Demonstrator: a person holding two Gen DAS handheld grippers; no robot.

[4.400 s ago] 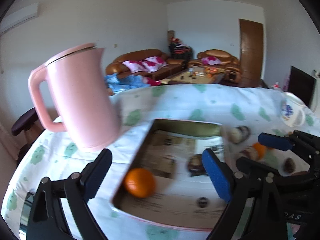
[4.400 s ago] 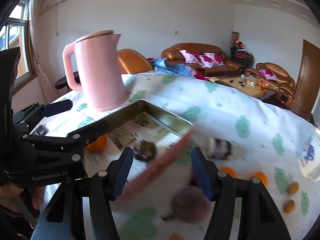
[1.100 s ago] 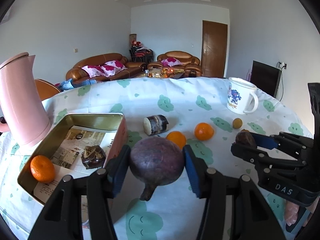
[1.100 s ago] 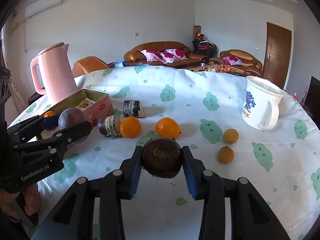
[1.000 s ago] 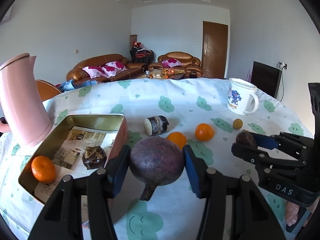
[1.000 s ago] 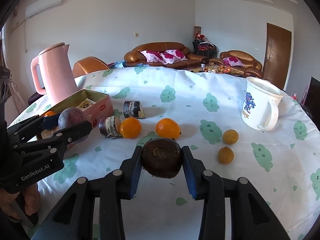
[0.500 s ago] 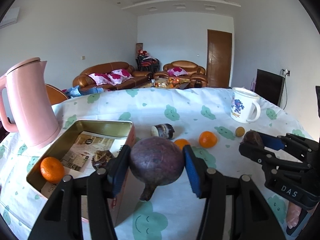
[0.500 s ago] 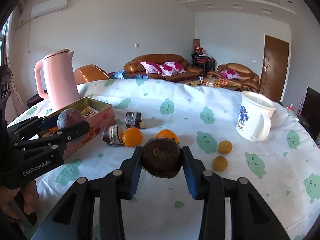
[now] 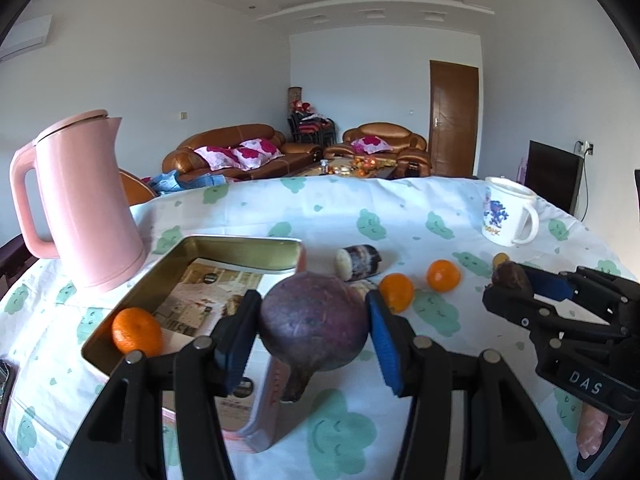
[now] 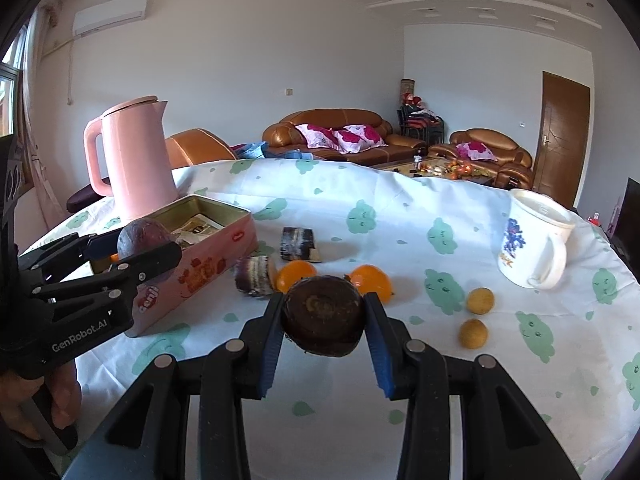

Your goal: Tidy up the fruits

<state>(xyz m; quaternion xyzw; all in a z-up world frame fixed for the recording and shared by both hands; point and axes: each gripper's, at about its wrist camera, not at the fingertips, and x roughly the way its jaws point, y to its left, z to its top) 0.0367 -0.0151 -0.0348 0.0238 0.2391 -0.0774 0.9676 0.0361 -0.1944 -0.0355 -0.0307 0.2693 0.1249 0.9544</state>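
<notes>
Left hand-held gripper clamps a purple root; right hand-held gripper clamps a brown fruit. Tin holds one orange; several fruits remain outside on the surface.

1. White walls and ceiling face me, daylit.
2. Brown sofas with pink cushions stand far back.
3. I see a brown door right.
4. An air conditioner hangs beside a window.
</notes>
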